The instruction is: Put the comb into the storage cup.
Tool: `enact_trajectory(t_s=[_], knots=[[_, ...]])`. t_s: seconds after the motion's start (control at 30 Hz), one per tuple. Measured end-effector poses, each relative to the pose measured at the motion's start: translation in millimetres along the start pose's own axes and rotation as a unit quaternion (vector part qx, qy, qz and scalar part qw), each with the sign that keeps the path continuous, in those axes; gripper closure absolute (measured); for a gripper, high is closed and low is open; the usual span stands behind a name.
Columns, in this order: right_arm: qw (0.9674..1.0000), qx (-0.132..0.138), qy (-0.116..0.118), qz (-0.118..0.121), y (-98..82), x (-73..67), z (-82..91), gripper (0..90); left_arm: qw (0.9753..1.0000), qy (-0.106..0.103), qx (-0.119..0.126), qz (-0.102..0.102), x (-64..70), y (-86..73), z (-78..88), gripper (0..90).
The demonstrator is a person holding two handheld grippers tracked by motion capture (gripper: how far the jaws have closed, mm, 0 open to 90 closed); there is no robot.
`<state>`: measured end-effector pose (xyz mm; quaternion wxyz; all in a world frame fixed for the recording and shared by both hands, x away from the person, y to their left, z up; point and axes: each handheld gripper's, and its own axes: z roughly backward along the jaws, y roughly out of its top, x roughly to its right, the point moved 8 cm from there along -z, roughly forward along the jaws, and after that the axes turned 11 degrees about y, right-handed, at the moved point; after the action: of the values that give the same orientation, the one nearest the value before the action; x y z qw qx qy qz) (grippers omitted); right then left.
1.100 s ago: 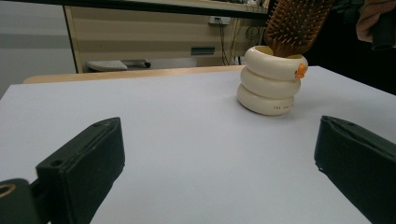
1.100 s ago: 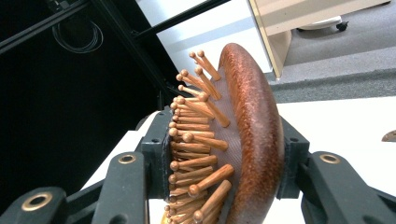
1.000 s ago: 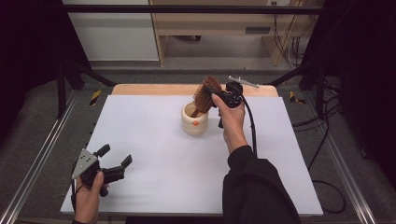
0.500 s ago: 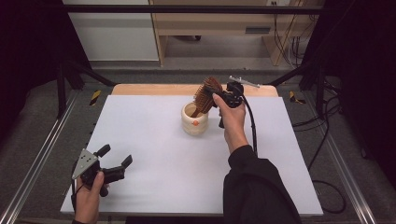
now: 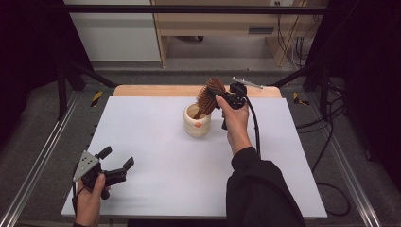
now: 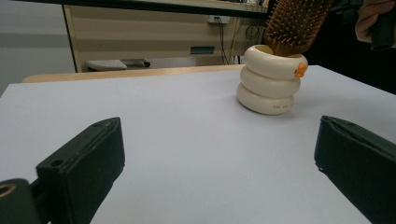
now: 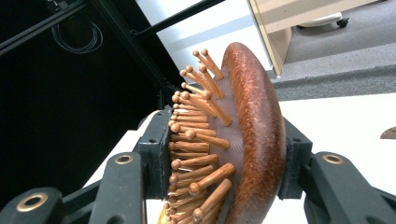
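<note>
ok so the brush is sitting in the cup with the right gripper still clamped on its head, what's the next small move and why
Probably open the right gripper and let go. Its jaws clamp the wooden hairbrush across the head, one on the bristle tips, one on the back, and the handle end already sits inside the cream ringed cup, the brush leaning on the rim. The left gripper rests open, far off near the table's front edge, so nothing steadies the cup: release gently.

This looks like a lab. A white table stands inside a black metal frame, cables lie on the grey floor, and a wooden desk stands behind.
</note>
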<state>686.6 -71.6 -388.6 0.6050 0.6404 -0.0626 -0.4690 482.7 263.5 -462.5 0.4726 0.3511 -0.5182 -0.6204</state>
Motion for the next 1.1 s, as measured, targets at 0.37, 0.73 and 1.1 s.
enact_trajectory(t_s=[0.37, 0.73, 1.1], knots=[[1.0, 0.0, 0.0, -0.001, 0.0, 0.5, -0.2, 48.5, 1.0, -0.001, -0.001, 0.0, 0.4, -0.3, -0.3, 1.9], [1.0, -0.002, 0.0, -0.003, -0.3, 1.2, -0.2, 47.9, 1.0, -0.001, -0.001, 0.0, 0.3, -0.3, -0.3, 1.8], [1.0, -0.004, -0.001, -0.002, -0.6, 2.0, 0.3, 47.1, 1.0, -0.002, -0.001, 0.0, 0.7, -0.4, -0.4, 1.9]])
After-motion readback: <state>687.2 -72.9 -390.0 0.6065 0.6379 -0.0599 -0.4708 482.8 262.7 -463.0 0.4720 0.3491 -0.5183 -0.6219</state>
